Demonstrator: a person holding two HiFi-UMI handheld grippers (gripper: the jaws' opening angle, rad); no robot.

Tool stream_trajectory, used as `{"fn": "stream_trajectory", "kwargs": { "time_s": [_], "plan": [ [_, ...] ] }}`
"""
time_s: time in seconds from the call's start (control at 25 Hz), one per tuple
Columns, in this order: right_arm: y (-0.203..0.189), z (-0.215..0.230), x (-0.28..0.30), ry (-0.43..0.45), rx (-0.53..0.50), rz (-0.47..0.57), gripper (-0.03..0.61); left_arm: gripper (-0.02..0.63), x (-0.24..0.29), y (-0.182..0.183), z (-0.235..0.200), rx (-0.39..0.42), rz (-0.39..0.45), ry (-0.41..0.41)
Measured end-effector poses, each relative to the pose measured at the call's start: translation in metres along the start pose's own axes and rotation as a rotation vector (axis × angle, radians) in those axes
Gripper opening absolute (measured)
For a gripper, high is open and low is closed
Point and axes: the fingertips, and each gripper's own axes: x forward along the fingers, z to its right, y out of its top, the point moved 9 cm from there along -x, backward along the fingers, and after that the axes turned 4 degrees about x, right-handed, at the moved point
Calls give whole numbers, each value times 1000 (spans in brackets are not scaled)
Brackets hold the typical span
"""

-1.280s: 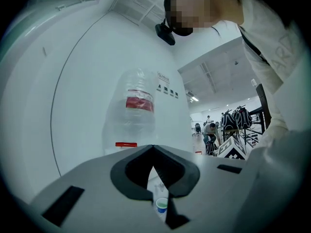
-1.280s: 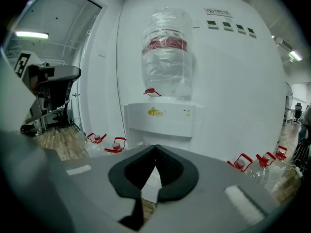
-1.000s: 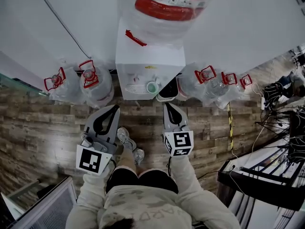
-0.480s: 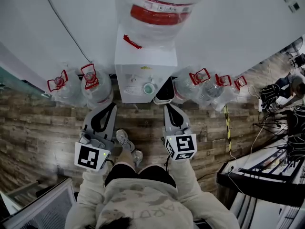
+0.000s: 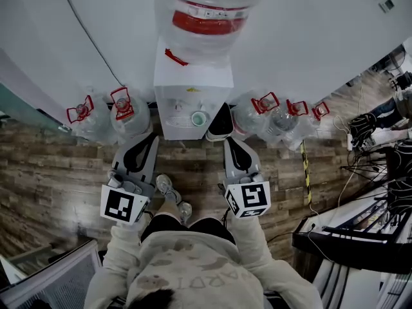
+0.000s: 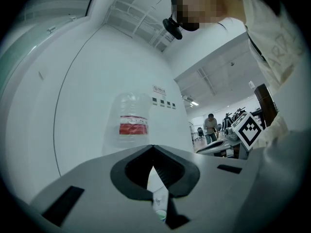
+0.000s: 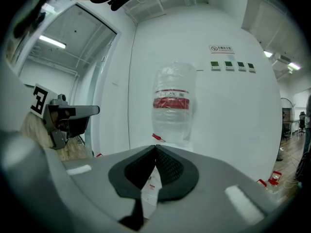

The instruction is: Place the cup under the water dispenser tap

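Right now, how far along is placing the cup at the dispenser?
Looks done: the cup sits in the alcove of the water dispenser. In hand: nothing; the left tongs and right tongs are shut, empty, apart from the dispenser. Left: probably nothing, though the tap is too small to make out, so exact alignment stays unconfirmed.

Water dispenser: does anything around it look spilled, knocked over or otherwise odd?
Nothing stands out. The cup sits upright in the tap recess of the water dispenser. The big bottle is seated on top, spare bottles sit along the wall, and no puddle shows on the wooden floor.
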Motion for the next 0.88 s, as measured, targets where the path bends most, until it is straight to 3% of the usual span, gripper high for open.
{"fn": "stream_trajectory", "kwargs": {
  "time_s": [0.88],
  "plan": [
    [46, -11, -48, -5, -62, 127, 9, 5, -18, 41, 19, 30, 80, 6]
  ]
}}
